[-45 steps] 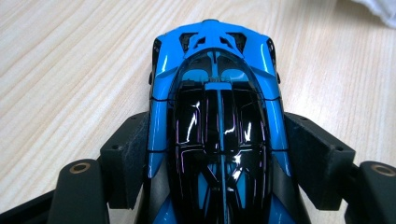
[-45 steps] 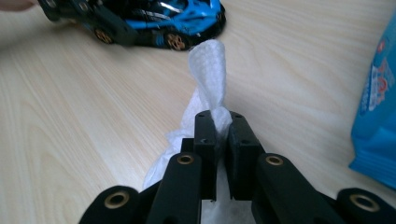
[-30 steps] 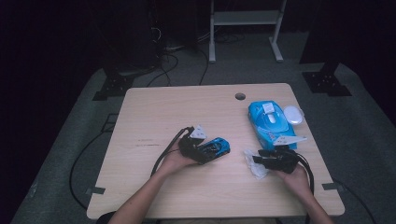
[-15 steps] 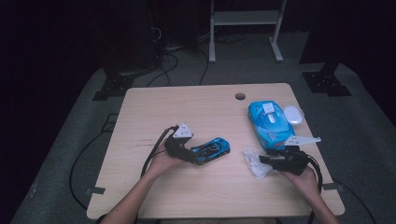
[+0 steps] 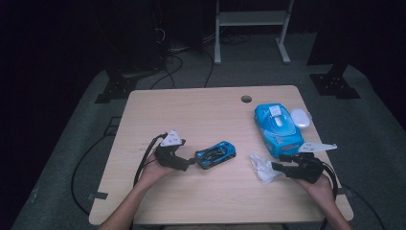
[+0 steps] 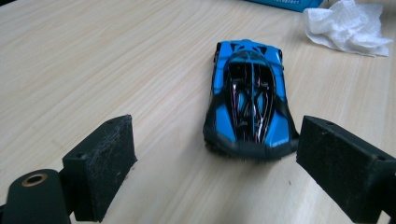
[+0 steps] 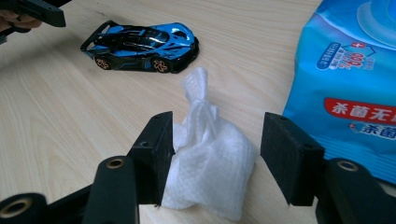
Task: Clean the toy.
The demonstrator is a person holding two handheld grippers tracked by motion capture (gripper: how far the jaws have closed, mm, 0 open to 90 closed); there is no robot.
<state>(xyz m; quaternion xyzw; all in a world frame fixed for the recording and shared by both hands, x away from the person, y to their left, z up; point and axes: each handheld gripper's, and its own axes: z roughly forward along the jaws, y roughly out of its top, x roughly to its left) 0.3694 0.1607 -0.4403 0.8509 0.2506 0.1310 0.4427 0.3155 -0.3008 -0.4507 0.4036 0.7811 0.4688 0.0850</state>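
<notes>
Since the frame a second ago: left gripper [image 5: 191,162] has backed off the toy car [image 5: 216,154] toward 9 o'clock in the high view. Earlier its tips overlapped the car; now they sit just off the car's near end. Its jaws have just been opening. Left gripper view: both pads spread wide, the car's end [image 6: 249,107] lying between and slightly beyond them on the bare table [image 6: 93,70], neither pad pressing on it. The car itself has not shifted on the wood.

Right gripper [image 5: 276,166] has drifted toward 3 o'clock, and the person's right hand [image 5: 320,186] now sits closer to the table's right edge. Its jaws have also just been opening. Right gripper view: the crumpled white wipe [image 7: 205,172] lies between the pads; the left pad touches its edge, the right pad stands clear with a visible gap. No pinch.

Positions now, high view, table centre as dial: toy car near 6 o'clock, angled, nose toward 2 o'clock. Wipe [image 5: 262,167] at about 4 o'clock, well apart from the car. Blue wet-wipe pack [image 5: 277,125] at 3 o'clock, just beyond the wipe, with a small white lid [image 5: 300,117] touching its far right side. Left hand [image 5: 154,173] at 7 o'clock.
</notes>
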